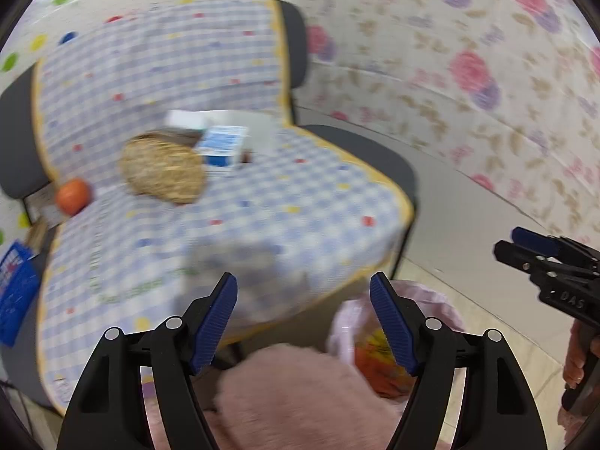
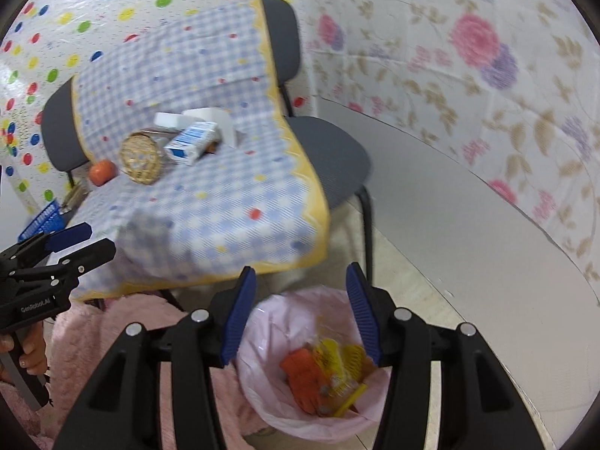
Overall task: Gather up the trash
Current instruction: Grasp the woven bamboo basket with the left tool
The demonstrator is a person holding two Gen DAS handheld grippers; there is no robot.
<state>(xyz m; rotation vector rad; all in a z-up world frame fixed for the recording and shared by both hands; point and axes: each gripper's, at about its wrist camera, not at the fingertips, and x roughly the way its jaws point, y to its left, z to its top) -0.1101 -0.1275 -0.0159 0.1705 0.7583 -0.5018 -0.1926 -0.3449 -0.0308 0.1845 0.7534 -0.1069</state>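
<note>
A bin with a pink liner (image 2: 262, 322) stands on the floor in front of the chair, holding orange and yellow wrappers (image 2: 326, 375). My right gripper (image 2: 300, 273) hangs open above the bin with nothing between its fingers. My left gripper (image 1: 303, 285) is open and empty too, over the front edge of the checked cloth (image 1: 300, 195). The bin (image 1: 442, 300) shows to its right. On the chair lie a blue-and-white carton (image 2: 191, 142), white boxes (image 2: 168, 118), a round wicker piece (image 2: 141, 157) and an orange fruit (image 2: 101, 171). A blurred greyish patch (image 1: 240, 262) sits on the cloth near the left gripper.
The grey chair (image 2: 330, 150) stands against patterned wall coverings. A blue basket (image 2: 41, 217) is at the chair's left side. Pink fluffy fabric (image 1: 300, 393) fills the near foreground. A pale grey board (image 2: 450, 206) lies along the right wall, and tiled floor (image 2: 412, 292) surrounds the bin.
</note>
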